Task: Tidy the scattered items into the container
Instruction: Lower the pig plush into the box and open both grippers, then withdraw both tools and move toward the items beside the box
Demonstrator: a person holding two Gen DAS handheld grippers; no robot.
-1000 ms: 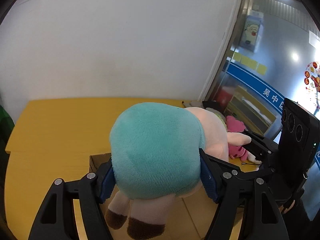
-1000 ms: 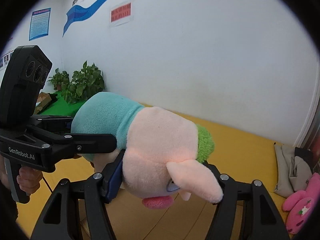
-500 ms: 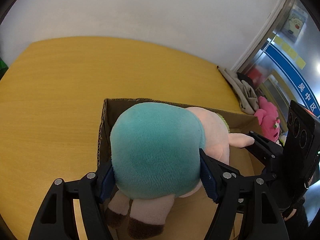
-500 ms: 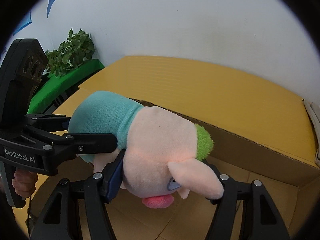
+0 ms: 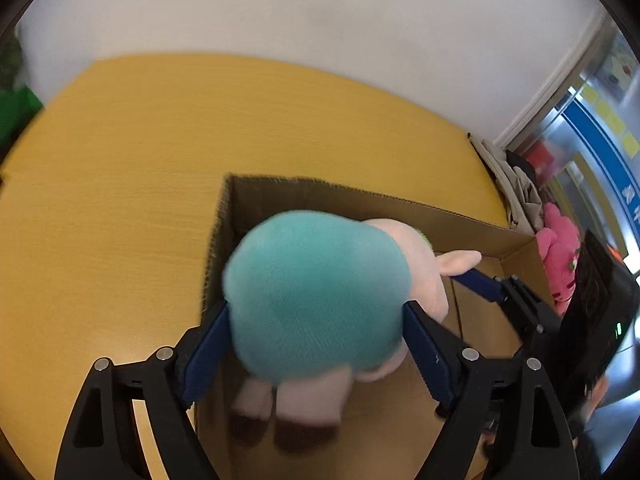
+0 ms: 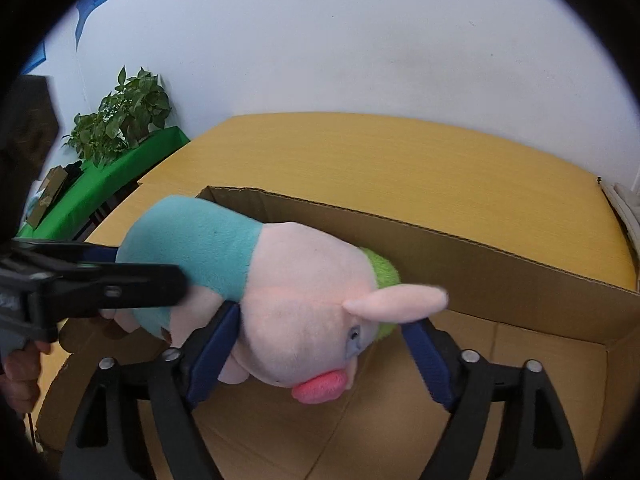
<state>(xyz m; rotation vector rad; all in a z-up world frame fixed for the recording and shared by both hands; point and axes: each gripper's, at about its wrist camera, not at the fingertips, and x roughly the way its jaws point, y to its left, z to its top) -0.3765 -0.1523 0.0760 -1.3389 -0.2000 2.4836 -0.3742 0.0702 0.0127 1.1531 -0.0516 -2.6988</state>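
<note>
An open brown cardboard box (image 5: 404,204) sits on the yellow wooden table (image 5: 120,208). Its floor is bare cardboard, and a pink plush pig in a teal shirt (image 5: 320,292) hangs just above it, inside the walls. 2 grippers flank the toy – the left gripper (image 5: 316,344) at its teal rump, the right gripper (image 6: 320,344) at its pink head. Both sets of jaws have just been opening; gaps show on the right side of each, and the toy blurs. Beyond the box's right end lie a pink plush toy (image 5: 560,252) and folded beige cloth (image 5: 520,192).
</note>
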